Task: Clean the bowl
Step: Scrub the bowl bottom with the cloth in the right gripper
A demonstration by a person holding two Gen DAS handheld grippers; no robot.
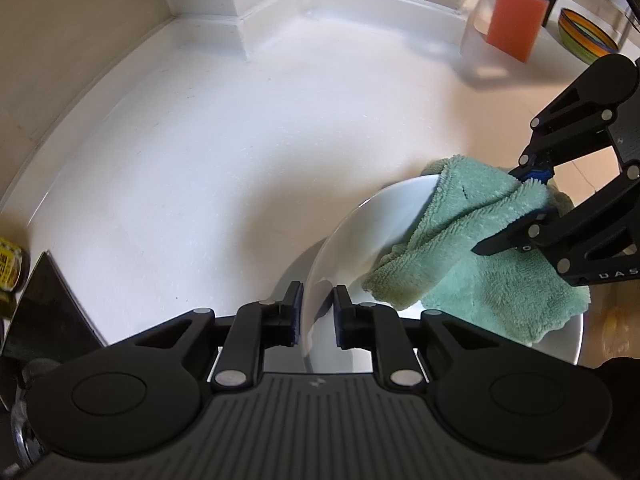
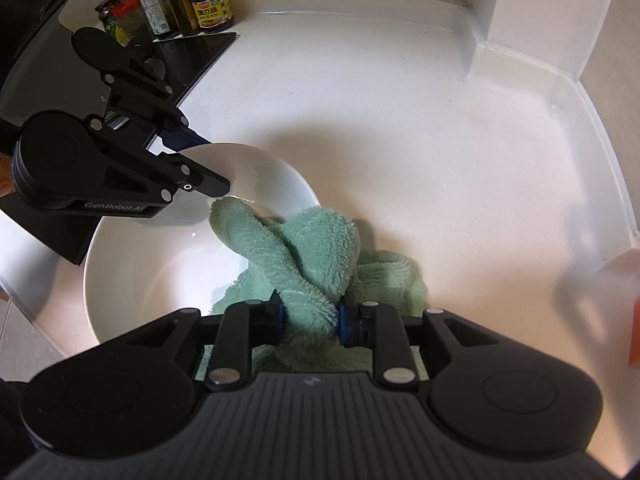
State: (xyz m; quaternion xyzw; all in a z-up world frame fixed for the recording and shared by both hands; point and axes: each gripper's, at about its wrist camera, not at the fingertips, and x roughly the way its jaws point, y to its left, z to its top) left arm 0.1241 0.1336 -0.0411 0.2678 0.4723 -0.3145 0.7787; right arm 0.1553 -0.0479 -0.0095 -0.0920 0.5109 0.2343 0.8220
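R wrist only: jars (image 2: 168, 4) behind bowl (image 2: 132, 280)

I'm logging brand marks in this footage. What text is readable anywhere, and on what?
"GenRobot.AI": on the side of the left gripper, right wrist view.
"DAS", cut off at the frame edge: on the right gripper, left wrist view.
Jar labels and bottle labels beside the cooktop: too small to read.
Yellow jar label: blurred, unreadable.

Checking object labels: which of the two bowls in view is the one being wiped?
The plain white bowl, gripped at its rim and draped with the green cloth; the striped bowl sits untouched beyond.
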